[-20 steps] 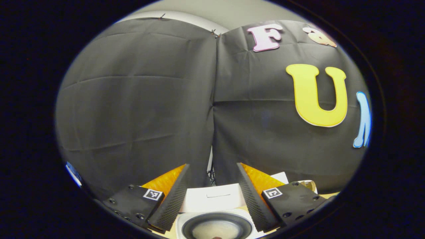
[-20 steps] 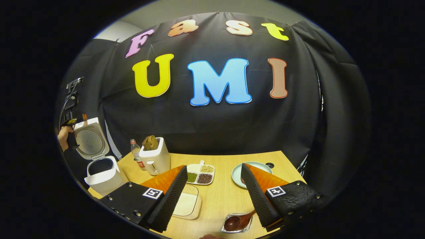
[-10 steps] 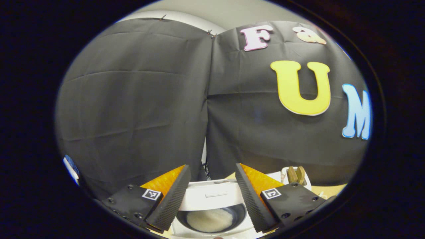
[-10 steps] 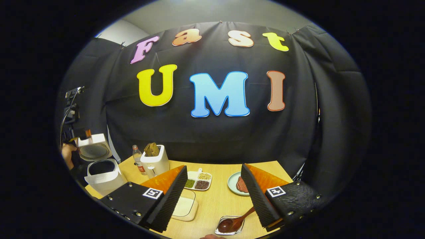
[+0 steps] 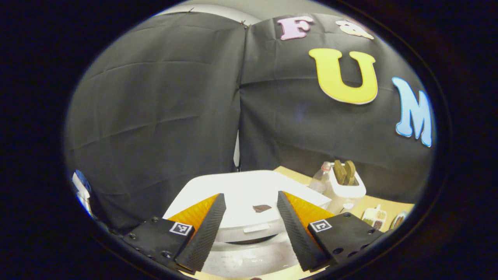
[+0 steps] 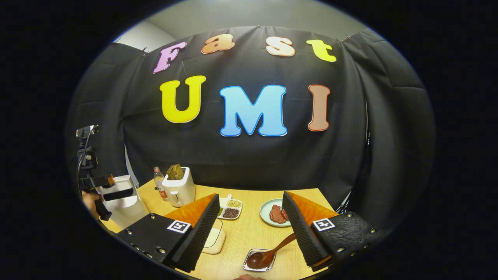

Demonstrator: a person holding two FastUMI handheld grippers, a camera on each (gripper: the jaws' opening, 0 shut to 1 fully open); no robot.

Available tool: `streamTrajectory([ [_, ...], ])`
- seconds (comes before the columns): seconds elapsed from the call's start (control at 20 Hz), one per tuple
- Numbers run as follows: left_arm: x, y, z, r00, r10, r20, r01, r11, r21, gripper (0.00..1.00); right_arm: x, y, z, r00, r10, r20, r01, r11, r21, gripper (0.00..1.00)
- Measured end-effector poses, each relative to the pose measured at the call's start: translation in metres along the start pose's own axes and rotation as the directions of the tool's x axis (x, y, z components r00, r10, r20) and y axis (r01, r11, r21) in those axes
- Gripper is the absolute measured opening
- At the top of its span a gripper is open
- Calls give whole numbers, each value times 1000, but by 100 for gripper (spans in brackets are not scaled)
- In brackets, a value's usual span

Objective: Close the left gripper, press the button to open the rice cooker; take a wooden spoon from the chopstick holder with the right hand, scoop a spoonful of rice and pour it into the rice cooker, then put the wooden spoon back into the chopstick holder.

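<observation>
Black booth cloth behind; on the counter [image 6: 249, 233] my rice cooker [image 5: 249, 198] sits lid-down between the left tool [image 5: 249, 229], released; right tool [image 6: 249, 229] released, hovers over the wooden spoon [image 6: 268, 254], likely parked.

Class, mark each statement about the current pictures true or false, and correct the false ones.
1. The rice cooker lid is nearly shut. True.
2. The wooden spoon is gripped by the right gripper. False: its bowl rests in a small metal tray, and the jaws are open around nothing.
3. The toaster holds bread. True.
4. The green plate is empty. False: reddish meat lies on it.
5. The left gripper is clamped on the lid. False: its jaws stand apart above it.
</observation>
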State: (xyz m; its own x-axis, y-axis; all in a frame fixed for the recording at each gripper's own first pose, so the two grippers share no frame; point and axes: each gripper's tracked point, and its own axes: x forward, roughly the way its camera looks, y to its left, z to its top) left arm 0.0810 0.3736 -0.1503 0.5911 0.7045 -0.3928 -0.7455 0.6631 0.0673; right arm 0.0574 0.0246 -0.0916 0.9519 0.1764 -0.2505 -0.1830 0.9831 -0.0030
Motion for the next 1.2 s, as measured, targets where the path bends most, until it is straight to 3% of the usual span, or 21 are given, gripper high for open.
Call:
streamTrajectory([
  [0.05,3,-1,-4,1000,-2,-8,2,1000,12,90,-2,2,-1,1000,5,-5,-5,1000,-1,98],
  [0.2,6,-3,-26,998,-11,-55,11,1000,2,94,-6,8,-5,1000,21,-14,-21,1000,-11,98],
  [0.35,7,-3,-37,998,-15,-67,17,1000,23,90,-9,11,-4,1000,23,-13,-24,1000,-17,98],
  [0.4,8,-3,-37,998,-16,-67,18,1000,25,97,-9,11,-5,1000,22,-14,-23,1000,-16,98],
  [0.45,8,-3,-38,998,-17,-65,19,999,26,90,-9,11,-6,1000,20,-17,-20,1000,-14,98],
  [0.75,10,-6,-58,994,-34,-100,38,999,38,94,-13,10,-15,999,4,-42,-4,1000,3,98],
  [1.2,4,-13,-29,988,-148,-37,149,988,40,95,-20,8,-9,1000,0,-10,1,1000,10,98],
])
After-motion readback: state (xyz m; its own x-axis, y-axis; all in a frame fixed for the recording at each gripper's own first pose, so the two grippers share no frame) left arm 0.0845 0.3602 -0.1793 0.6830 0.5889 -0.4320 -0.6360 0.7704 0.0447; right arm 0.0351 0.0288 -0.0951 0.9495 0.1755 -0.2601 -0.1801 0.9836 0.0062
